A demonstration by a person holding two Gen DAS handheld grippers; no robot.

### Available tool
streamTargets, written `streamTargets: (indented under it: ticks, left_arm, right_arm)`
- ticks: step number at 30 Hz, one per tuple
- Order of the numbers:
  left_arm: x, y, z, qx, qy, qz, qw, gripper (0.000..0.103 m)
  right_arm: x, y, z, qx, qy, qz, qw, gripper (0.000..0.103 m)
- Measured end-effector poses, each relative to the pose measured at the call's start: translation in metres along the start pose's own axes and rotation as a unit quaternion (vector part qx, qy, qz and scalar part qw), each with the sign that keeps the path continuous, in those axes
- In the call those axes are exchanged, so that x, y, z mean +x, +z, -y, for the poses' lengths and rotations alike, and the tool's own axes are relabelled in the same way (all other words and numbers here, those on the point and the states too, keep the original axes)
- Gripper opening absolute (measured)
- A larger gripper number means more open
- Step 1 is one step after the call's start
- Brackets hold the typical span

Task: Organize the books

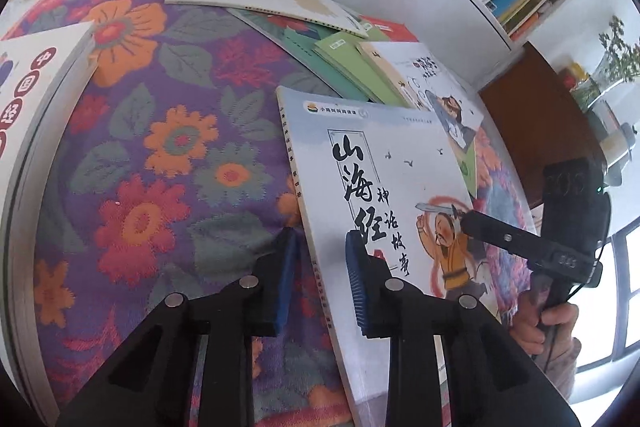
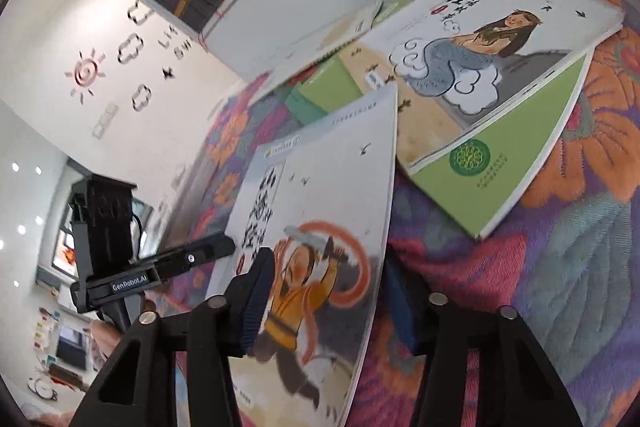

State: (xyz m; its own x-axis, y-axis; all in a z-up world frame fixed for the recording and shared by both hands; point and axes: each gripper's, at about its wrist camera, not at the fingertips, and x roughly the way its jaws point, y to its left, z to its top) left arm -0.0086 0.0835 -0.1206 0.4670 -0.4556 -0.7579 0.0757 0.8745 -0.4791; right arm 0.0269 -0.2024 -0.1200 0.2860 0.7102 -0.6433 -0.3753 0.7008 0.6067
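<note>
your left gripper (image 1: 320, 279) straddles the spine edge of the warrior book (image 1: 384, 187), jaws apart. your right gripper (image 2: 326, 295) brackets its opposite edge, also apart, and is nearer. the book runs lengthwise away from you over the floral cloth (image 1: 160, 147); bare cloth lies left, the book pile (image 2: 480, 67) beyond.

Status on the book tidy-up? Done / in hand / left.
Done: nothing visibly sorted yet. In hand: both hand-held grippers, left and right, straddle opposite edges of the warrior-cover book, jaws open, edges seemingly lifted off the floral cloth. Left: the mermaid-cover book and green books lie loosely piled.
</note>
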Motion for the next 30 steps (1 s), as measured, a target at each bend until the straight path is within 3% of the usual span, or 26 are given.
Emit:
streamTargets:
  ticks: [1,4,7,10,18,30]
  left_arm:
    - [0.000,0.000,0.000,0.003,0.001,0.002,1.0000,0.024]
    - [0.000,-0.002,0.000,0.002,-0.001,0.010,1.0000,0.024]
    - [0.000,-0.004,-0.001,-0.015,-0.037,-0.003,0.9992,0.024]
    - [-0.001,-0.008,0.004,0.004,-0.032,-0.006,0.9995,0.024]
    - [-0.001,-0.013,0.018,0.051,0.028,0.011,0.9982,0.026]
    - [-0.002,-0.014,0.015,0.053,0.021,0.014,0.9982,0.026]
  right_arm:
    - [-0.001,0.000,0.005,0.008,-0.004,0.004,1.000,0.034]
    - [-0.004,0.001,0.026,0.044,0.023,-0.002,0.999,0.019]
    - [-0.008,-0.001,0.031,0.042,0.054,-0.019,0.997,0.020]
    - [-0.004,-0.005,0.025,0.024,0.089,-0.057,0.994,0.022]
    - [0.005,-0.006,0.014,0.015,0.063,-0.048,0.997,0.019]
    - [0.001,-0.011,0.015,0.012,0.065,-0.044,0.997,0.019]
